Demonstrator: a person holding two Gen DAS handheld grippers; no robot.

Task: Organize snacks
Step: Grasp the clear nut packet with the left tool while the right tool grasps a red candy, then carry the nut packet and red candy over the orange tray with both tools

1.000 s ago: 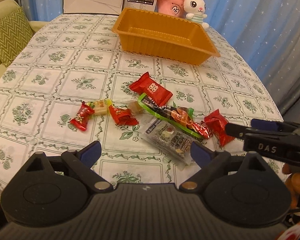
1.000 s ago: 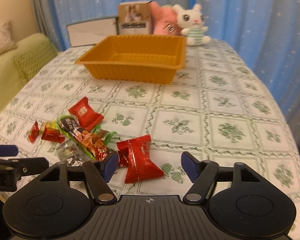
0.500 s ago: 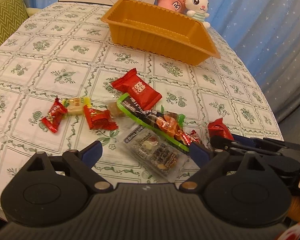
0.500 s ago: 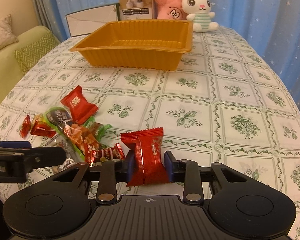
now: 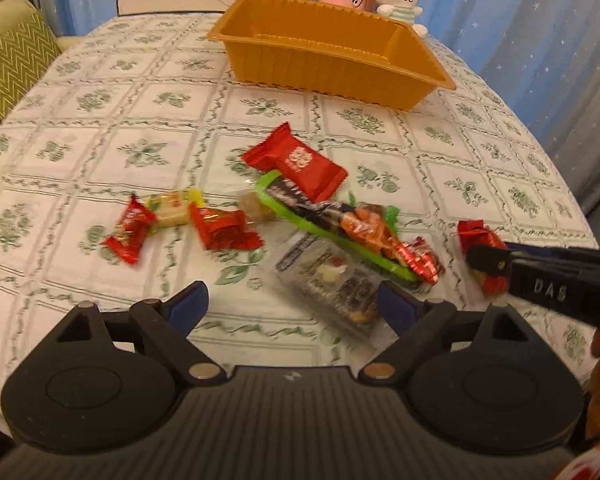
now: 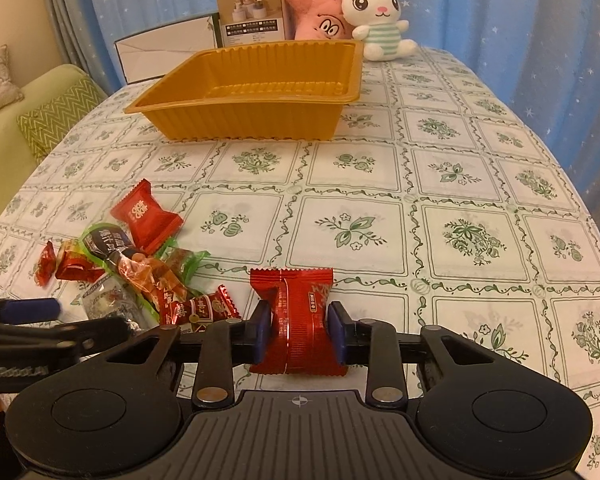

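Observation:
My right gripper (image 6: 299,330) is shut on a red snack packet (image 6: 296,292), its pads pressing both sides. In the left wrist view the same red packet (image 5: 474,234) sticks out of the right gripper (image 5: 486,258) at the right edge. My left gripper (image 5: 292,304) is open, low over the near end of the snack pile, with a clear packet (image 5: 332,280) just ahead between its fingers, untouched. Also in the pile are a red square packet (image 5: 296,164), a long green-edged packet (image 5: 332,216) and small red candies (image 5: 220,232). An empty orange tray (image 5: 328,64) stands at the far side.
Behind the orange tray (image 6: 244,120) stand a small box (image 6: 252,12), a pink plush (image 6: 316,20) and a white rabbit plush (image 6: 376,16). A white folder (image 6: 164,52) leans at the back left. A green sofa with a cushion (image 6: 56,116) is beyond the table's left edge.
The right gripper's jaws closed on the red packet, which now stands upright between the pads. The left gripper sank a little closer to the snack pile, still open.

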